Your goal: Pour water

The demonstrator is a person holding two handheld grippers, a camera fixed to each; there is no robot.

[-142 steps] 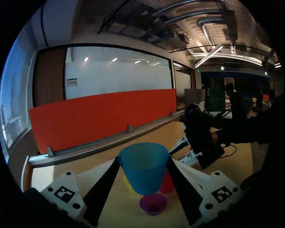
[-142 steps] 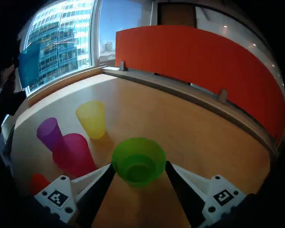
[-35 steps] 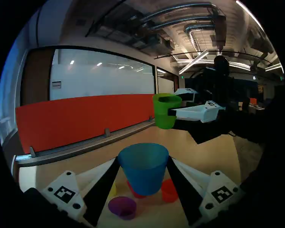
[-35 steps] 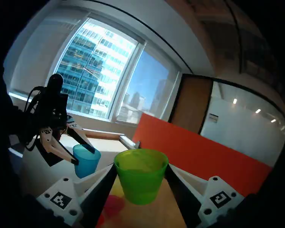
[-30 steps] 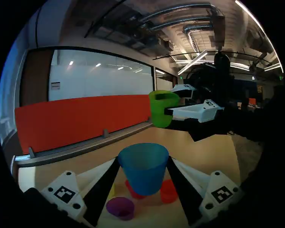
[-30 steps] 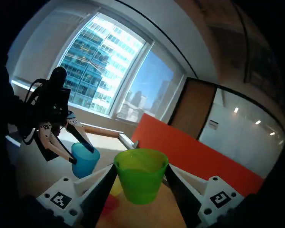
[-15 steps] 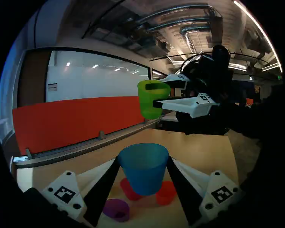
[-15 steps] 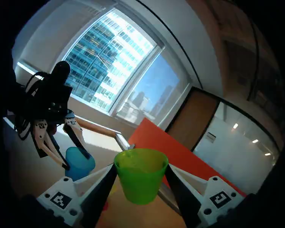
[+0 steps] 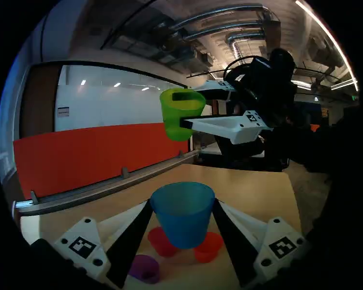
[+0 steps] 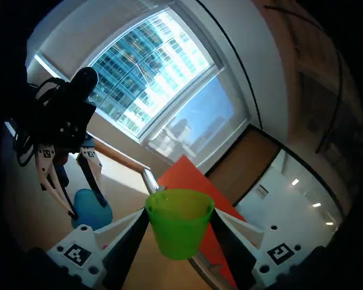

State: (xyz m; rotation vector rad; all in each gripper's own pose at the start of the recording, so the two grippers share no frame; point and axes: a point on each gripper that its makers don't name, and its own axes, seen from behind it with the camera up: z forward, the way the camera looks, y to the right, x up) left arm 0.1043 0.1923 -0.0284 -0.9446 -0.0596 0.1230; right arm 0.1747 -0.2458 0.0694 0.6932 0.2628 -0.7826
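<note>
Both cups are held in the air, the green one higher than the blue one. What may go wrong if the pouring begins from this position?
1. The green cup hangs well above the blue cup, not clearly over its mouth; a pour may miss and wet the table and the red cups below.
2. The left gripper pinches the blue cup only by its sides; it may tip under falling water.

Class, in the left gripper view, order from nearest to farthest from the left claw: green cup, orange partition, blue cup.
1. The blue cup, held in the left claw.
2. The green cup, raised ahead in the right claw.
3. The orange partition, farthest back, behind the green cup.
</note>
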